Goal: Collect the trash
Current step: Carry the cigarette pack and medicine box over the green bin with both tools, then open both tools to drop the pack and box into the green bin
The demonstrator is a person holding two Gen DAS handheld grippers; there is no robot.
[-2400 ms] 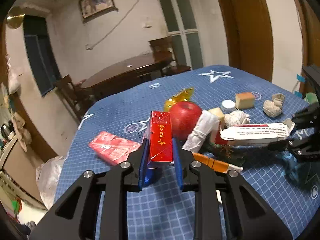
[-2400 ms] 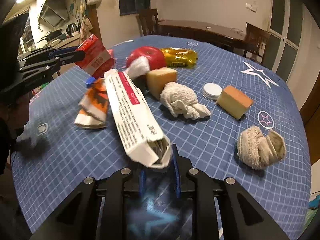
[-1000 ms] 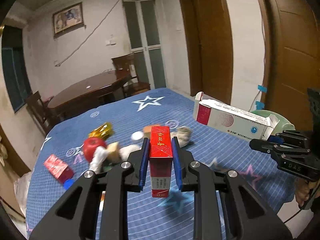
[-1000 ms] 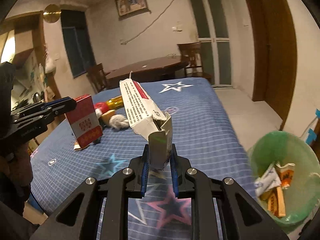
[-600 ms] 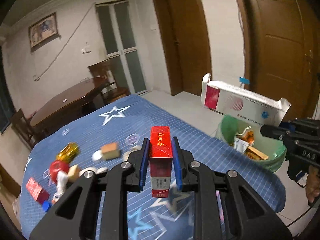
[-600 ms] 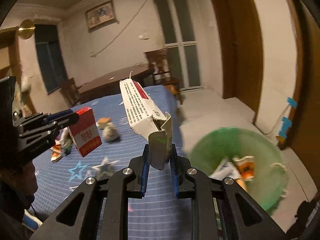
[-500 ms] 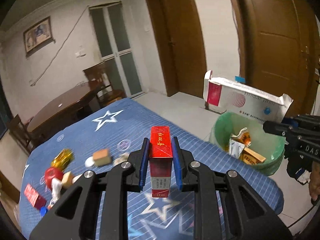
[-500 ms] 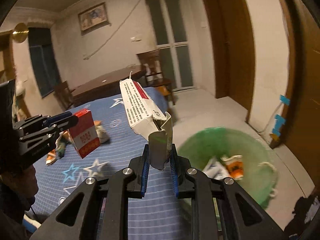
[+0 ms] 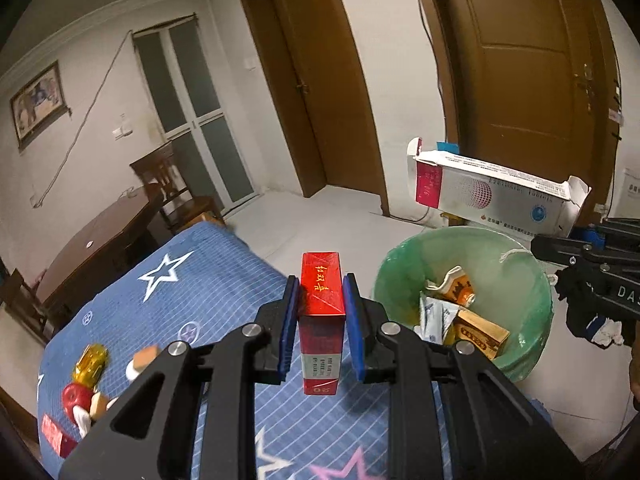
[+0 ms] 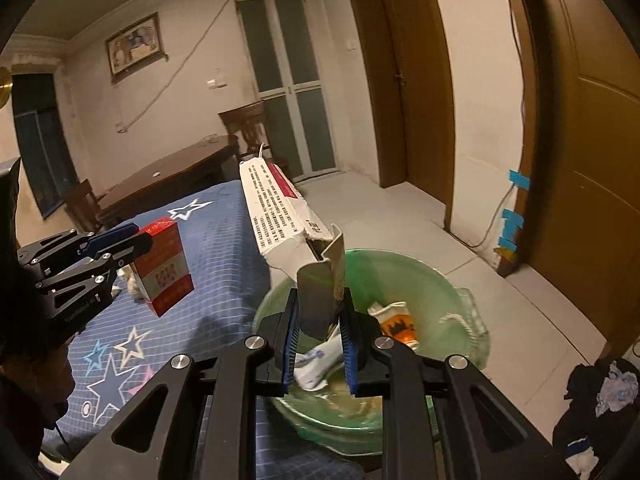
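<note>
Clamping a red pack (image 9: 322, 312) printed "20", the left hand-held gripper (image 9: 322, 328).

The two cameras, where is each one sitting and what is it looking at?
Left wrist: sits on the left tongs, looking past their red pack toward the green bin; the right tongs poke in.
Right wrist: sits on the right tongs, looking down over the bin past their white box; the left tongs poke in.
Both show: bin, both boxes, blue star cloth.
</note>
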